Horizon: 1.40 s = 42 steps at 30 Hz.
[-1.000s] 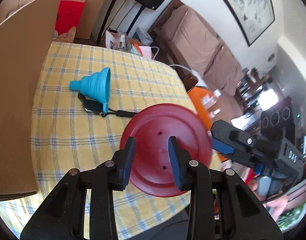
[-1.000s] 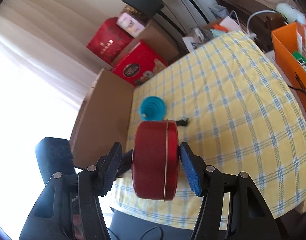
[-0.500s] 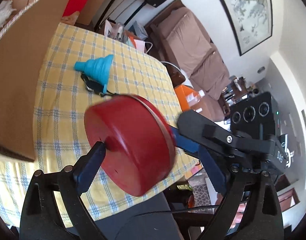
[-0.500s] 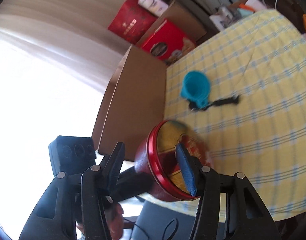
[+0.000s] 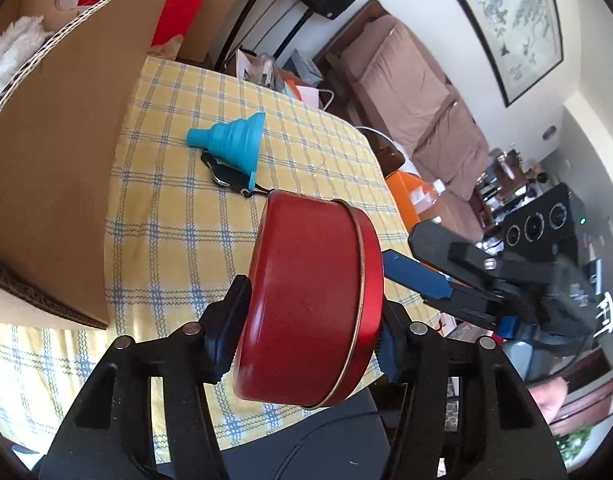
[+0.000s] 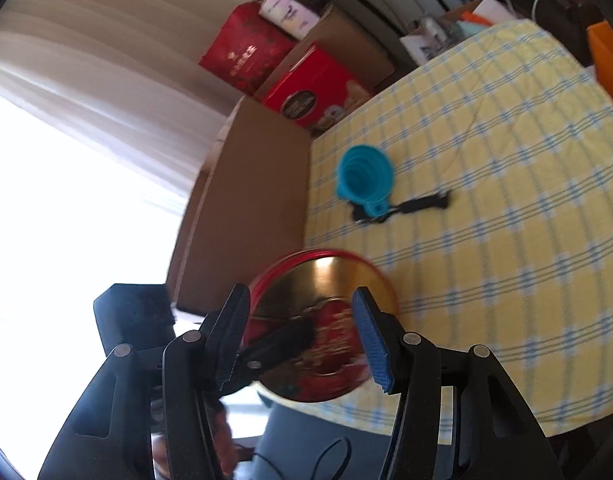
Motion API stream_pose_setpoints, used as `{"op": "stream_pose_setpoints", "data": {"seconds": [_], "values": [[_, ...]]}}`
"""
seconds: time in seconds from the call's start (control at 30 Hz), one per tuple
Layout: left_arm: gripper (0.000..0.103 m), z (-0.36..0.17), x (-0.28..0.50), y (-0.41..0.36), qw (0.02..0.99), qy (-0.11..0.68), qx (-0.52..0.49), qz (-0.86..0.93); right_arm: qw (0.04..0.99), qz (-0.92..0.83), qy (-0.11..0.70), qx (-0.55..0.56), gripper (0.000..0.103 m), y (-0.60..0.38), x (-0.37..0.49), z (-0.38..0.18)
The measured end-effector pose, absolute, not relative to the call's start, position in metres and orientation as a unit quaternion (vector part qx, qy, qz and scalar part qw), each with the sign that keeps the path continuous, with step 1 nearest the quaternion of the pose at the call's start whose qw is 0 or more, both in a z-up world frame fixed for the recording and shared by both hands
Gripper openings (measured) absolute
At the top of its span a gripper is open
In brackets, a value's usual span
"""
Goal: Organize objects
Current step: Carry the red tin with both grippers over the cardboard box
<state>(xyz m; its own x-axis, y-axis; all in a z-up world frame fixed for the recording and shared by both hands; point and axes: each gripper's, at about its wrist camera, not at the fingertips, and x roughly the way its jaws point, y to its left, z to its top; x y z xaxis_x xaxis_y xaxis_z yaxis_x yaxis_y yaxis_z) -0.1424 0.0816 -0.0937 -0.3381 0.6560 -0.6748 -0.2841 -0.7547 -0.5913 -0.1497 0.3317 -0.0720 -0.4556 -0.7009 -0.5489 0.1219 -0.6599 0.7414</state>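
Tin [image 5: 310, 304] (red, round) gripped by left hand-held gripper [image 5: 306, 336]; right one [image 6: 300, 340] apart, empty.

Left gripper [image 5: 310, 332] clamps red tin [image 5: 310, 300] (sideways).

Brown sofa [image 5: 422, 92] — framed painting [image 5: 510, 20] above

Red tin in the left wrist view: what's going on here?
A person with a handheld gripper in each hand is tidying a table. The left gripper has just closed its jaws on the red round tin, held on edge over the checked tablecloth. The right gripper is open, facing the tin's lid, not gripping it. A blue collapsible funnel lies by the cardboard box.
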Motion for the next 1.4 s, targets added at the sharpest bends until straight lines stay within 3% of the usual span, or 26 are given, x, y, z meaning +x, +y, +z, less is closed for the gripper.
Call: {"op": "stream_pose_setpoints", "data": {"seconds": [0.23, 0.53, 0.8, 1.07, 1.4], "values": [[0.051, -0.084, -0.148, 0.072, 0.333, -0.258, -0.482, 0.768, 0.239, -0.802, -0.32, 0.445, 0.056, 0.359, -0.142, -0.082], [0.051, -0.044, -0.154, 0.044, 0.357, -0.334, -0.423, 0.763, 0.306, -0.799, -0.329, 0.4, 0.065, 0.356, -0.142, -0.055], [0.051, -0.025, -0.163, 0.029, 0.352, -0.344, -0.405, 0.77, 0.349, -0.782, -0.321, 0.404, 0.065, 0.328, -0.149, -0.045], [0.051, -0.014, -0.171, 0.004, 0.328, -0.344, -0.393, 0.787, 0.396, -0.725, -0.374, 0.421, 0.066, 0.297, -0.175, -0.048], [0.049, 0.0, -0.198, -0.045, 0.294, -0.34, -0.386, 0.806, 0.406, -0.738, -0.317, 0.436, 0.066, 0.234, -0.209, -0.02]]}}
